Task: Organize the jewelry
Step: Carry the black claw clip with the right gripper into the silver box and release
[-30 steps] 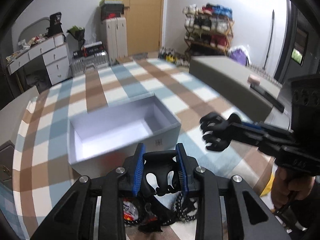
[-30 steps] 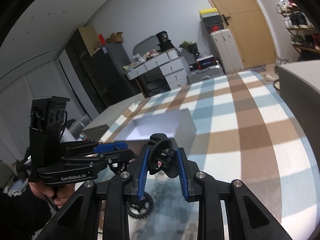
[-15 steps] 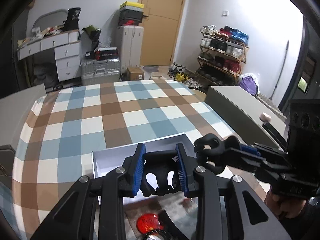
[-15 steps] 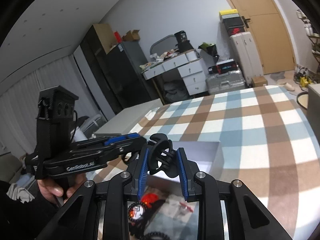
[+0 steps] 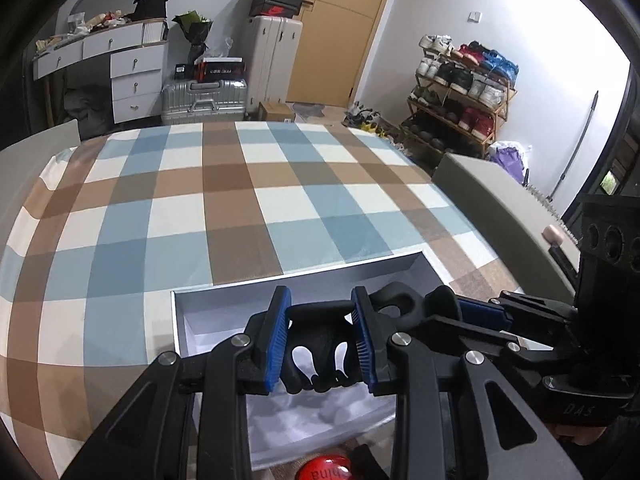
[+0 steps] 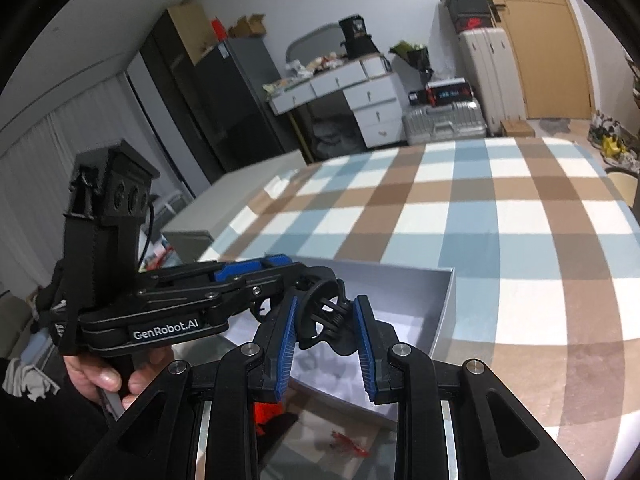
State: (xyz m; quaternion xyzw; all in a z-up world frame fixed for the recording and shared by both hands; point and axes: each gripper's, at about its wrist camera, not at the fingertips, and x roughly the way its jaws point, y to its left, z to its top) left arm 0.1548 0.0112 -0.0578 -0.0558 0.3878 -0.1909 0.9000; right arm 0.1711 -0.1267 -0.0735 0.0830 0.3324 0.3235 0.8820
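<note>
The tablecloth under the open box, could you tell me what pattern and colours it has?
The tablecloth is a check of blue, brown and white squares, clearest in the left wrist view.

Open box (image 5: pixel 304 280) on table (image 5: pixel 224 200), 2 grippers above it.

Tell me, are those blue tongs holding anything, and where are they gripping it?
Yes. The left tongs clamp a black hair claw clip across its sides; the right tongs squeeze another black claw clip the same way, both above the open white box.
</note>
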